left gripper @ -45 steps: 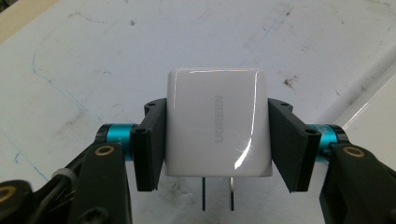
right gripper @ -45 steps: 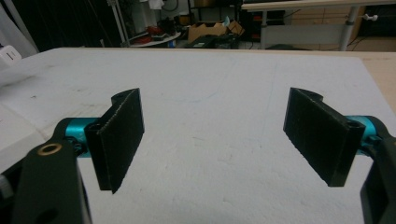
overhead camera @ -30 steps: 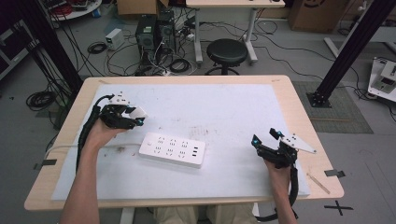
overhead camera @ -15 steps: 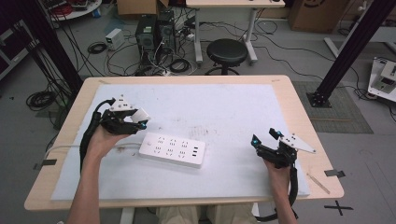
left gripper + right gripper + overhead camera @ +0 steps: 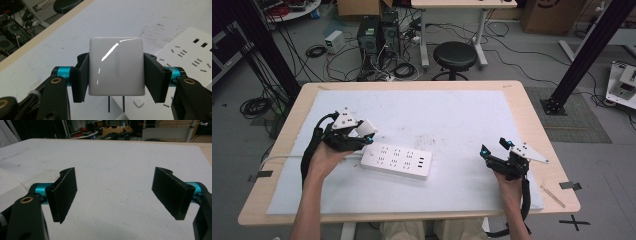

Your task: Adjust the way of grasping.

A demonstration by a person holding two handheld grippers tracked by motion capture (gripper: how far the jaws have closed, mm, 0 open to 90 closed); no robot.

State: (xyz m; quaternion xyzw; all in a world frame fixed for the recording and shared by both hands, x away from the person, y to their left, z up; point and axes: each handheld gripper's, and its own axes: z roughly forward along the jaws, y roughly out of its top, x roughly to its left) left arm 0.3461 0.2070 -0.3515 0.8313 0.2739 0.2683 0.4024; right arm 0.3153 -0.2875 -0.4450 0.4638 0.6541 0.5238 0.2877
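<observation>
White charger [image 5: 116,66] sits clamped in the left hand-held gripper [image 5: 116,75]; right hand-held gripper [image 5: 117,192] gapes apart.

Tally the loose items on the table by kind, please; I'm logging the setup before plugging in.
White rectangular plastic power strip: 1
White square glossy plastic wall charger with two metal prongs, clamped in the left tool: 1
Black two-jaw handheld tools, counting the open right tool: 2
Total: 4
</observation>
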